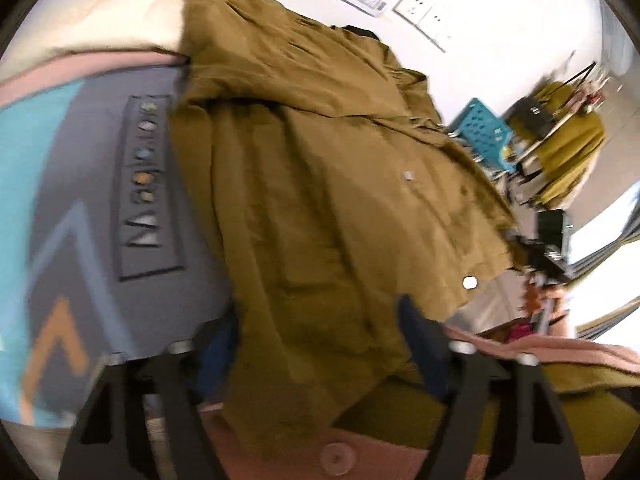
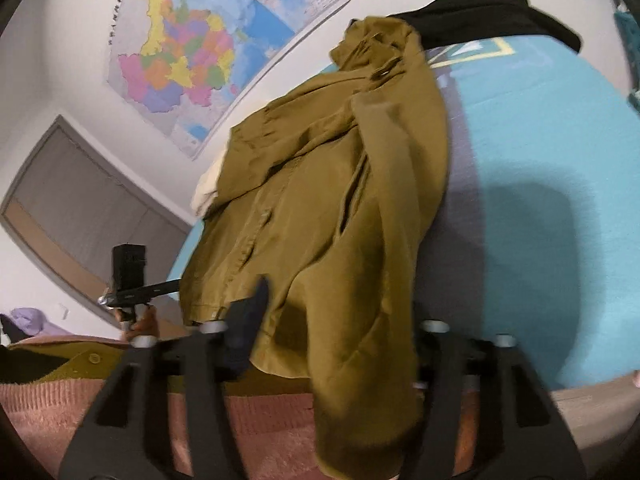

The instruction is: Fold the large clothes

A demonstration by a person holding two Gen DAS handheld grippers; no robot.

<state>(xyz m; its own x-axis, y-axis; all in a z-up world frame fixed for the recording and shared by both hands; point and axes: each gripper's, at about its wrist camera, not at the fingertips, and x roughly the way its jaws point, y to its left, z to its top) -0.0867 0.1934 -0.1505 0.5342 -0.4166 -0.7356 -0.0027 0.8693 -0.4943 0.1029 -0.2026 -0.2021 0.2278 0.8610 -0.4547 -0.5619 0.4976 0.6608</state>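
Looks like bedroom at home. Bed [image 2: 540, 152] with blue, grey patterned cover. Big colourful map [image 2: 192, 52] stuck on white wall. Grey door [image 2: 80, 208] in corner. Cream pillow [image 1: 120, 12] by wall. Blue plastic basket [image 1: 486, 132] and messy rack [image 1: 560, 128] with clothes off to side. Fluffy pink blanket [image 2: 60, 408] close by.

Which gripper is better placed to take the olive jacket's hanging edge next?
Probably the right gripper: the olive jacket drapes down between its fingers over the bed's edge. The left gripper also has jacket fabric between its fingers, but there the cloth lies flatter.
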